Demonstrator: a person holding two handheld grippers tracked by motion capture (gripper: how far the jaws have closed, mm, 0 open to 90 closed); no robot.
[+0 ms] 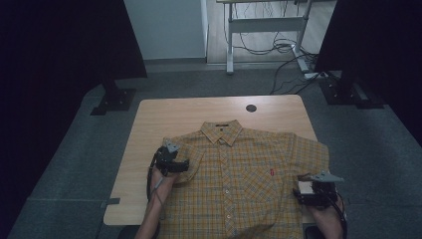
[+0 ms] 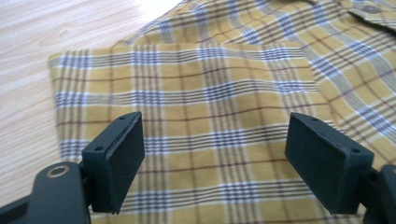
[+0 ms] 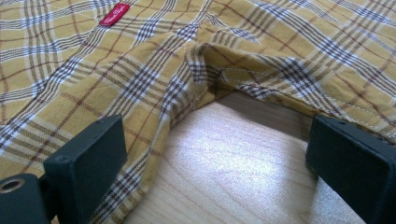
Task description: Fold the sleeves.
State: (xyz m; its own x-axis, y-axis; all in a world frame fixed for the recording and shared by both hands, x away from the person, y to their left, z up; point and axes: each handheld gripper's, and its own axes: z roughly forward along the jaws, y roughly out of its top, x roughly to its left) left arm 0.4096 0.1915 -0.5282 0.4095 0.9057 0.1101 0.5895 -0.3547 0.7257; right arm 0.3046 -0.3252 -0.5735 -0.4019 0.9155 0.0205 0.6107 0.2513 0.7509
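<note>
The wooden bench (image 1: 164, 119) carries a yellow plaid short-sleeved shirt (image 1: 249, 174), lying face up and buttoned, with its collar (image 1: 221, 130) toward 12 o'clock and its hem running off the near edge at 6 o'clock. The work in hand looks like folding this shirt, and by my reading it is barely begun: the body lies flat and spread. The sleeve (image 2: 187, 93) at 9 o'clock seems to lie turned in on the body with a straight folded edge, though I cannot be sure; the sleeve (image 3: 289, 70) at 3 o'clock is out to the side, with bare wood showing under its armpit. Folding the sides and then the length is left. The left gripper (image 1: 173, 162) hovers over the 9 o'clock sleeve, its jaws wide apart and empty. The right gripper (image 1: 318, 186) sits at the shirt's side edge near 4 o'clock, its jaws also spread with nothing between them, cloth just beside one jaw. A small red label (image 3: 114, 14) marks the chest. No container stands on the bench.
</note>
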